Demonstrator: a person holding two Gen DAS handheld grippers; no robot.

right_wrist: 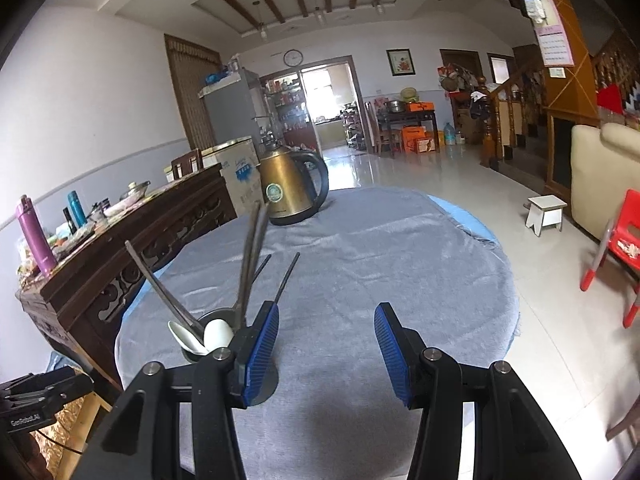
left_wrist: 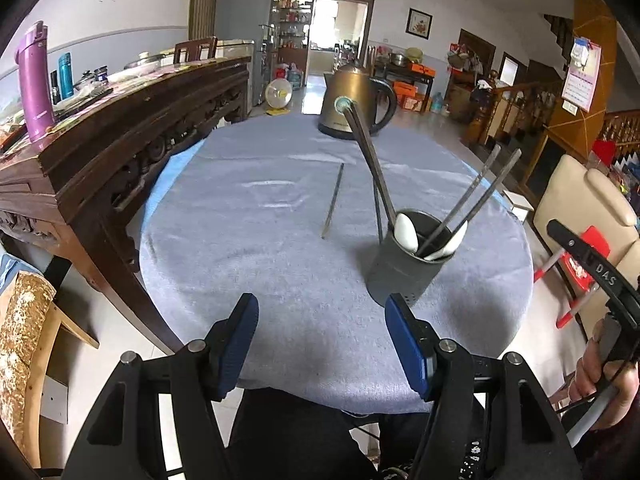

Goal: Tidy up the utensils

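Note:
A dark grey utensil holder (left_wrist: 404, 268) stands on the round table's grey cloth (left_wrist: 260, 264), holding two white spoons (left_wrist: 406, 230) and several metal chopsticks (left_wrist: 474, 194). One metal chopstick (left_wrist: 333, 201) lies flat on the cloth left of the holder, and another (left_wrist: 377, 216) lies just behind it. My left gripper (left_wrist: 322, 344) is open and empty, near the table's front edge, the holder just ahead of its right finger. My right gripper (right_wrist: 326, 354) is open and empty; the holder (right_wrist: 224, 340) sits behind its left finger.
A gold electric kettle (left_wrist: 356, 100) stands at the table's far side. A dark carved wooden sideboard (left_wrist: 120, 132) with a purple flask (left_wrist: 34, 84) runs along the left. A cream sofa (left_wrist: 584, 208) and a red chair (right_wrist: 620, 248) stand to the right.

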